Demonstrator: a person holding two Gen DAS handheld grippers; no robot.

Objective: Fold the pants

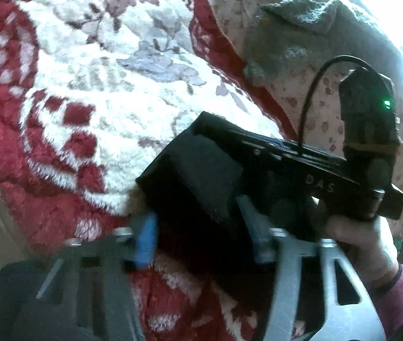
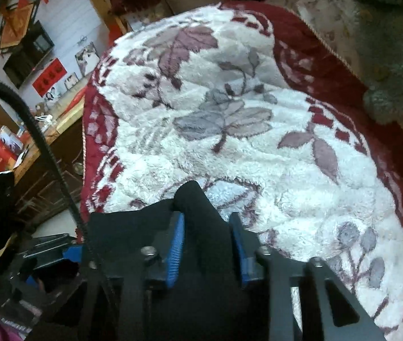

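Over the bed: a plush red-and-white floral blanket [image 2: 258, 119] covers the surface, and the black pants [image 2: 201, 227] are at its near edge, directly under both grippers.
Right gripper: the right gripper [image 2: 205, 244] has its blue pads narrowly set with a ridge of black cloth standing up between them; the pads appear to press the fabric on both sides, so it reads as a pinch on the pants.
Left gripper: the left gripper [image 1: 201, 241] stands moderately open; black cloth lies between its blue pads [image 1: 146, 241], but blur and shadow leave it unclear whether the pads actually bite on it.
Hand: a hand [image 1: 355, 236] in a dark red sleeve carries the other gripper's body just to the right in the left wrist view.
How the pants will handle: soft, limp and light by the look of it; the cloth bunches and droops instead of holding a line, and the fleecy blanket will likely drag on it.
Where to take hold: judged best at an edge or corner, such as waistband or hem, pinching all layers together so none slips out.
Left view only: the hand, the right gripper's housing with a green light, and a grey towel [image 1: 309, 37] farther back.
Right view only: the raised ridge of cloth in the pads, plus the room beyond the bed's edge with a wooden cabinet [image 2: 45, 153] and red decorations.
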